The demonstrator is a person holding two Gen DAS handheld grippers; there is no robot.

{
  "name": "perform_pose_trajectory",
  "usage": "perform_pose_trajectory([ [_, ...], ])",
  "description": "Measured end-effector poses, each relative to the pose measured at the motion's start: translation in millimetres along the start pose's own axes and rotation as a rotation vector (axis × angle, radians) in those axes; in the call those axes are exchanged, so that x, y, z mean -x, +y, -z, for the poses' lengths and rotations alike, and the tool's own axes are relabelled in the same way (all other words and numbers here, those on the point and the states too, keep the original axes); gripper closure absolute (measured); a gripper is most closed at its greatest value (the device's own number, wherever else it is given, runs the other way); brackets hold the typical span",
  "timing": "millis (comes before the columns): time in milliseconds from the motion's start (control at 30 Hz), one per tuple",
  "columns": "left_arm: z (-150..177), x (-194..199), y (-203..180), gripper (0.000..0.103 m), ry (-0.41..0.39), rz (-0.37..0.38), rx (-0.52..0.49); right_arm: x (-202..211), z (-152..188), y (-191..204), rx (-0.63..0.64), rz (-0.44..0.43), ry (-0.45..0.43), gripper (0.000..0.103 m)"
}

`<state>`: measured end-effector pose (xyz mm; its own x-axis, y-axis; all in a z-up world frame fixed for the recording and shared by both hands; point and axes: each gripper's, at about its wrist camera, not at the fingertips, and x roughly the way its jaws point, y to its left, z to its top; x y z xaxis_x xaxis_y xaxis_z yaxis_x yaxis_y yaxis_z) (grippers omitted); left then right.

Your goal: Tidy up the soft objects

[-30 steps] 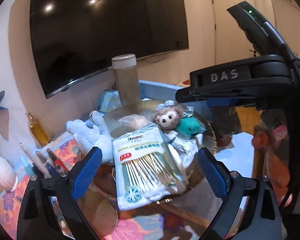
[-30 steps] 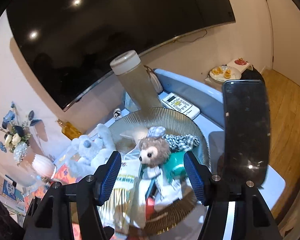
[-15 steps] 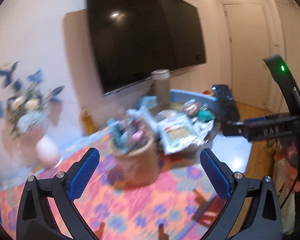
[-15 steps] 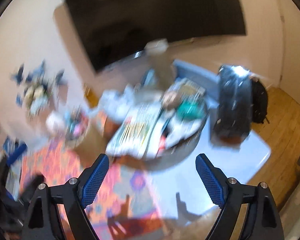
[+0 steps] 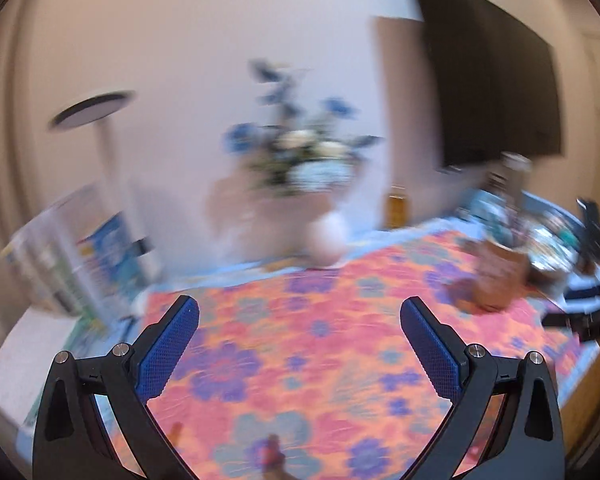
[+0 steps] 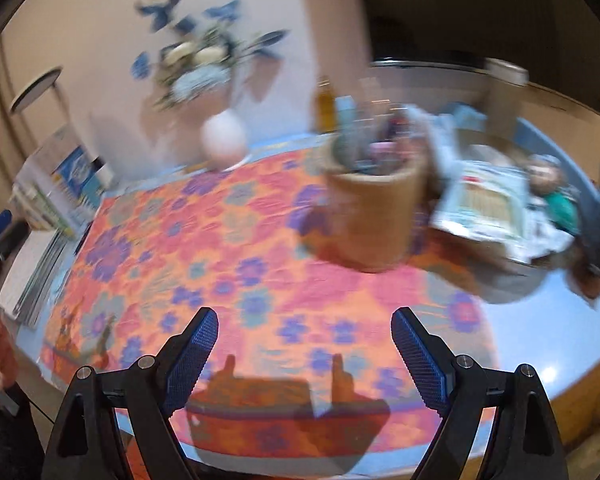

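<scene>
Both my grippers have swung left off the plate since a second ago. Left gripper (image 5: 299, 320) open, empty; right gripper (image 6: 303, 334) just widened, nothing between. Plush bear (image 6: 546, 174) on plate (image 6: 512, 284), far right: light, squashy, pinch the body.

Ahead of me on the bench (image 6: 572, 320), a vase (image 6: 223, 145) stands at the cloth's (image 6: 228, 264) far edge, a basket (image 6: 374, 216) to its right, and a tray (image 6: 512, 280) beyond that.

Right tongs (image 6: 302, 344) gape empty over the flowered cloth (image 6: 228, 264), brown basket (image 6: 374, 216) beyond.
</scene>
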<state>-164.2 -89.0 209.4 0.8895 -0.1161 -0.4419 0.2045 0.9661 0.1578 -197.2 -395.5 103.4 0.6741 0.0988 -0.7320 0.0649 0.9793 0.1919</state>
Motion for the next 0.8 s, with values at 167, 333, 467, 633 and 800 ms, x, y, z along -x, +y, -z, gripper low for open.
perform_pose_trajectory([
  [167,0.3,-10.2,42.7,0.001,-0.029,-0.088,0.096,-25.3,-24.9,51.2,0.039,-0.071,0.0,0.016],
  [333,6.0,-52.9,59.1,0.001,0.0,-0.081,0.217,-52.3,-62.3,92.3,0.03,-0.098,-0.049,0.016],
  [467,10.3,-101.6,59.6,0.001,0.065,-0.07,0.297,-74.9,-86.5,108.9,0.031,-0.019,-0.145,0.016],
  [633,25.1,-150.8,36.5,0.001,0.06,-0.079,0.268,-97.3,-89.1,114.1,0.075,0.109,-0.347,0.004],
  [800,58.9,-183.8,15.8,0.001,0.042,-0.138,0.238,-133.0,-75.9,109.2,0.117,0.237,-0.425,0.003],
])
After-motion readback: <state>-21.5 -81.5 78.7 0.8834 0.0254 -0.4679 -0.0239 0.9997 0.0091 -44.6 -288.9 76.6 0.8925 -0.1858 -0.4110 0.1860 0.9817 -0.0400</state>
